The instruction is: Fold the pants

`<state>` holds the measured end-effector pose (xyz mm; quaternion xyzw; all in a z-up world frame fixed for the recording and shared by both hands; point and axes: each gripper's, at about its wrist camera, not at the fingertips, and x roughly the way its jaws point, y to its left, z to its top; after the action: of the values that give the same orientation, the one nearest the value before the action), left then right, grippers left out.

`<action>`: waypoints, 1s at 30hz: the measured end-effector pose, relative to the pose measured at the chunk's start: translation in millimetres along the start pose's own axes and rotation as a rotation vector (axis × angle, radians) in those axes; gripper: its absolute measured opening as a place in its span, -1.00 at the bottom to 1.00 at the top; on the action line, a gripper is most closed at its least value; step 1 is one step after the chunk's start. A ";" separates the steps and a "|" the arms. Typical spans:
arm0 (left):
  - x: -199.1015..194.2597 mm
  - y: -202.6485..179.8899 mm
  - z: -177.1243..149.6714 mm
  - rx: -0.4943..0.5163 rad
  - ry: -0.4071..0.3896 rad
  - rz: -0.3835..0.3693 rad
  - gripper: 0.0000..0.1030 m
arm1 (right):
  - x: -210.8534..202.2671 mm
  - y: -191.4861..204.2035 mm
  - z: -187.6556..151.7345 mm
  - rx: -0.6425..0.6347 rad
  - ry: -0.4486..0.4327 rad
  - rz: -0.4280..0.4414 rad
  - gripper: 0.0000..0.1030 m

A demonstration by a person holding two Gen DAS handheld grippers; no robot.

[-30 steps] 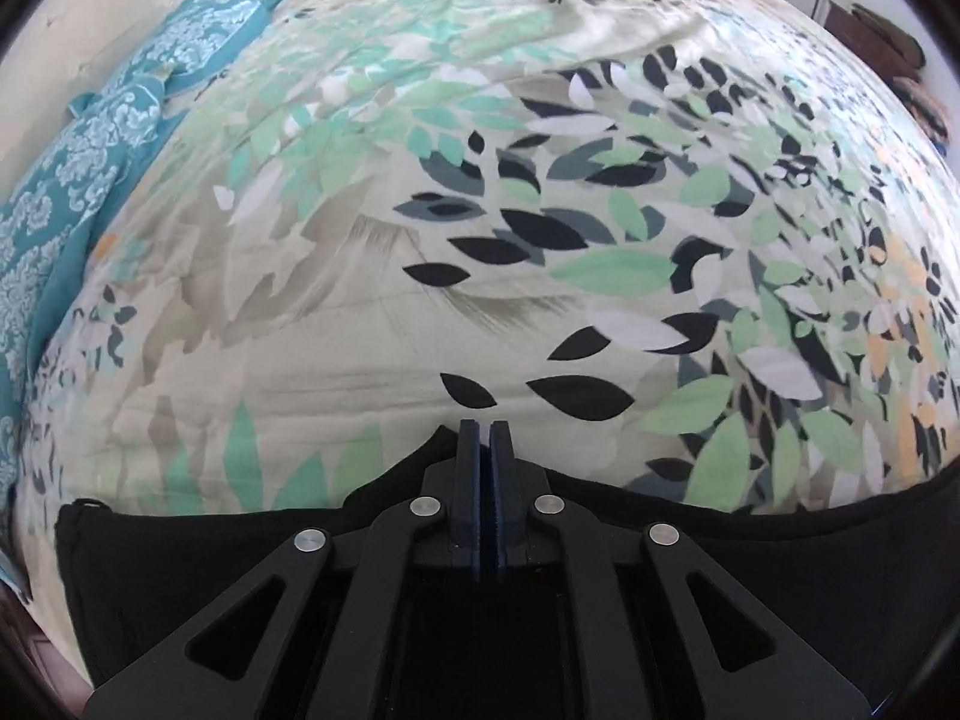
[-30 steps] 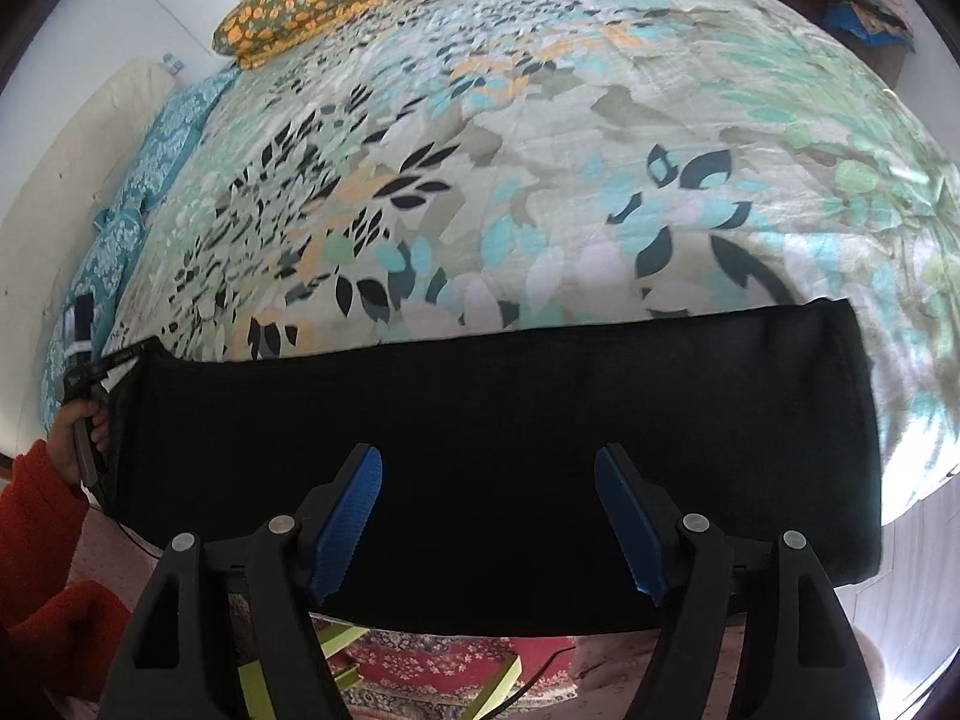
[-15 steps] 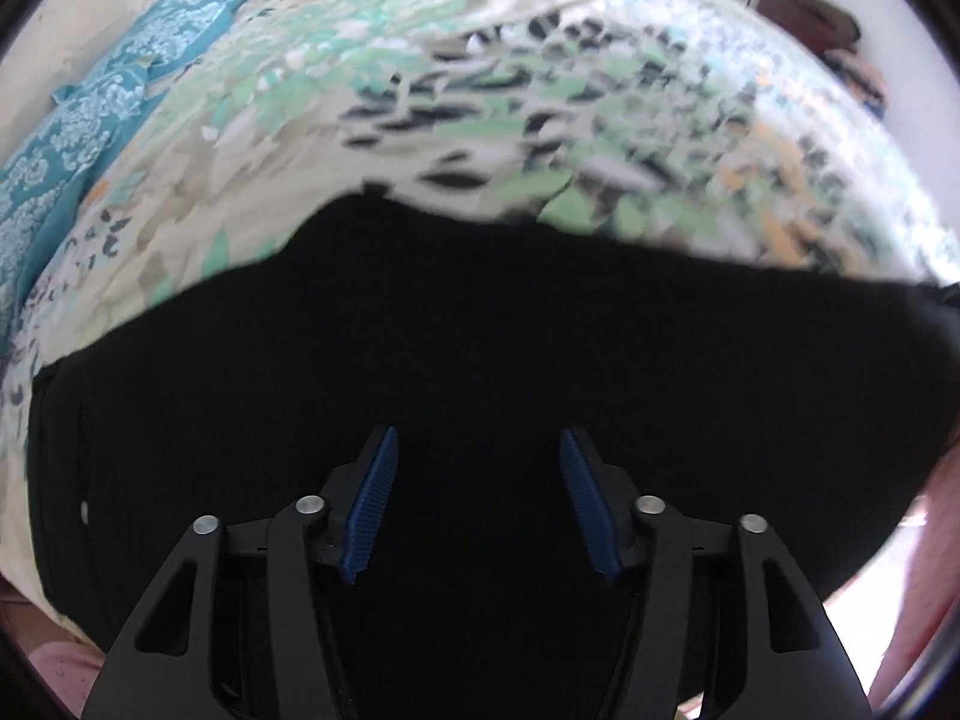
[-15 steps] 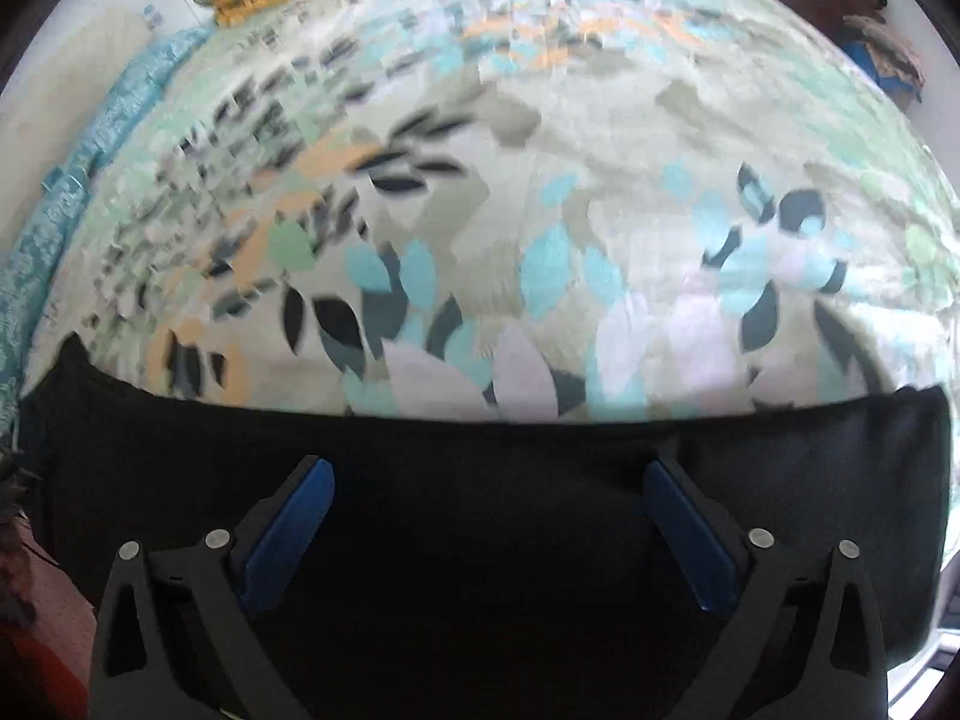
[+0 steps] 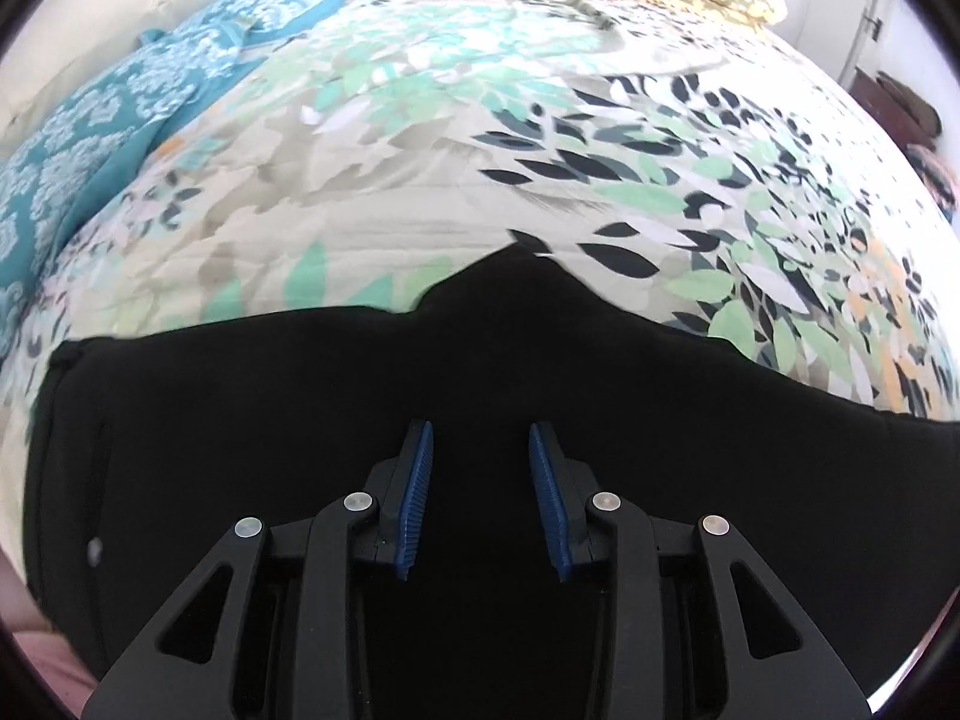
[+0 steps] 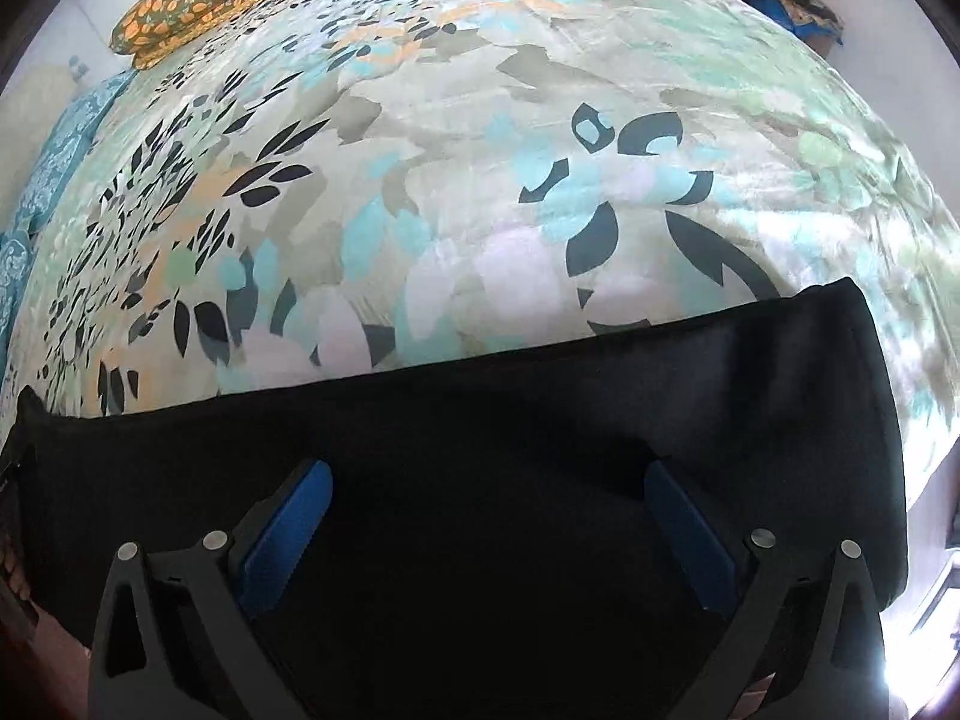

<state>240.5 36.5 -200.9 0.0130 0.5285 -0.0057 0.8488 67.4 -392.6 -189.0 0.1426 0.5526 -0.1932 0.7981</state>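
Left wrist view: your left gripper (image 5: 480, 450) has just been narrowing, gripping nothing above the black pants (image 5: 180, 450). Your right gripper (image 6: 489, 489) has just been spreading wide over them on the leaf-print bedspread (image 6: 480, 180).

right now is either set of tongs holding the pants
No. Both the left tongs and right tongs stand open above the black pants.

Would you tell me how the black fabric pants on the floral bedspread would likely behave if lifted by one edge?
The black fabric pants would probably droop limply: their far edge bunches unevenly. They look soft and matte, so likely grippy, not slippery, on the floral bedspread.
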 end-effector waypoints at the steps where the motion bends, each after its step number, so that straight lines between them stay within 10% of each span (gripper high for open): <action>1: -8.2 6.9 -2.3 -0.023 0.003 -0.011 -0.28 | -5.1 -0.4 -0.4 0.011 -0.020 0.001 1.00; 6: -49.6 45.4 -15.2 -0.071 -0.074 0.066 0.62 | -44.7 1.0 -10.3 0.029 -0.170 0.071 0.99; 30: -13.1 71.1 -23.1 -0.053 0.015 0.281 0.63 | -61.5 -15.9 12.1 0.006 -0.222 0.101 0.96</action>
<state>215.6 108.1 -198.2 0.0647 0.5277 0.1272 0.8373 50.7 -402.7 -127.3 0.1504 0.4522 -0.1687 0.8628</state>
